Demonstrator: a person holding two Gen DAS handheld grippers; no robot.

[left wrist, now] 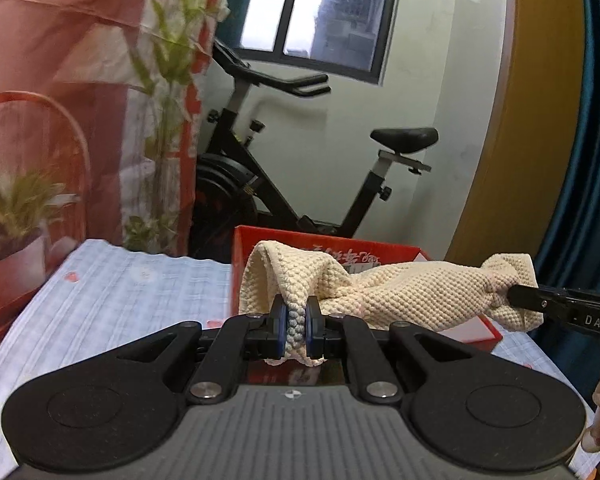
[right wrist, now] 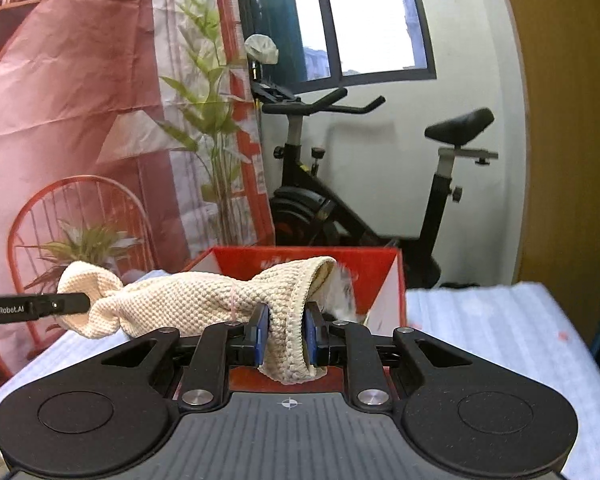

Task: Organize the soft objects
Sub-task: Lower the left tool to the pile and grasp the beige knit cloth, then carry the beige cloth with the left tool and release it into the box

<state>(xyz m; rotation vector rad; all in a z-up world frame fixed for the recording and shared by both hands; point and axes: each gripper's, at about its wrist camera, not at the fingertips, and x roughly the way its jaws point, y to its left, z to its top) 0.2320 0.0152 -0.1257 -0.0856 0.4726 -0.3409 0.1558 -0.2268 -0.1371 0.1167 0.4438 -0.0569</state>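
A cream knitted cloth (left wrist: 412, 294) hangs stretched between both grippers, above an open red box (left wrist: 380, 250). My left gripper (left wrist: 296, 326) is shut on the cloth's left end. The right gripper's fingers (left wrist: 540, 300) pinch its other end at the right edge of the left wrist view. In the right wrist view my right gripper (right wrist: 286, 334) is shut on the cloth's hemmed edge (right wrist: 288, 320), and the cloth (right wrist: 188, 300) runs left to the left gripper's finger (right wrist: 52, 305). The red box (right wrist: 364, 268) sits just behind it, with something pale and fuzzy inside.
The box stands on a table with a pale blue checked cover (left wrist: 112, 300). Behind it are a black exercise bike (left wrist: 300, 168), a window, potted plants (right wrist: 204, 120), a red wire chair (right wrist: 80, 224) and a pink printed backdrop. A blue curtain (left wrist: 592, 160) hangs at right.
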